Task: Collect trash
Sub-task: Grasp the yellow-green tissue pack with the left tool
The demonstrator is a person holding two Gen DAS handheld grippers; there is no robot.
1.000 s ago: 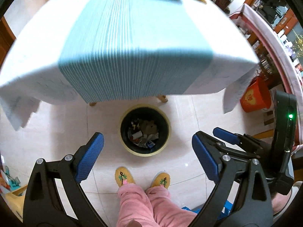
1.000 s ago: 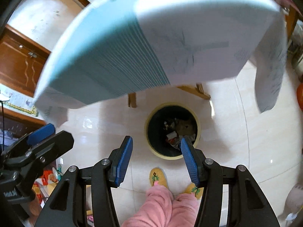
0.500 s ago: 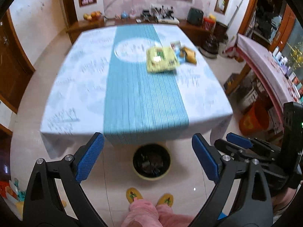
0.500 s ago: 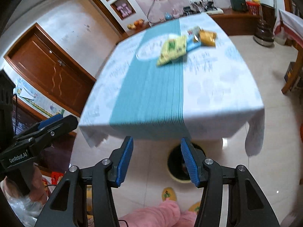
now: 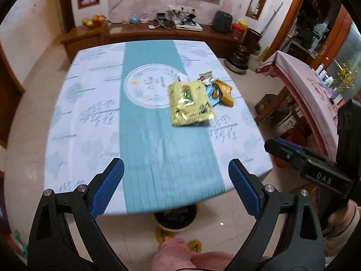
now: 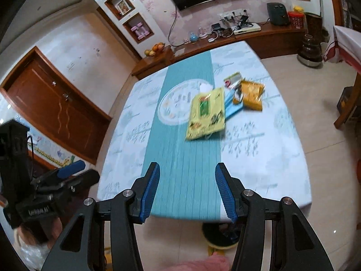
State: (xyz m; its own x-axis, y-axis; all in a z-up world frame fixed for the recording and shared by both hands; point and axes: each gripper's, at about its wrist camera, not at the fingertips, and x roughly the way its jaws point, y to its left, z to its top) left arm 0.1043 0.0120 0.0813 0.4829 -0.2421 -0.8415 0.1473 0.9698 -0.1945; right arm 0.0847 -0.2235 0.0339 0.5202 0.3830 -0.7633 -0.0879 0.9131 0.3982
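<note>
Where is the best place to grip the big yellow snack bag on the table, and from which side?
Probably the near edge of the yellow snack bag. It lies flat, and that edge faces the open right gripper with bare tablecloth before it. The far right side is crowded by the orange packet. Slide one finger under.

Soft, even indoor light fills the room, with no hard shadows across the tabletop (image 5: 90,117). Small glints of glare sit on the glossy floor tiles (image 5: 222,223) and on the yellow wrapper (image 5: 189,103). Motion blur smears the near cloth stripes and the wrappers in both views, while each tool's blue pads (image 6: 150,194) stay sharp. Fisheye bending curves walls and doors, and the corners fall to black
</note>
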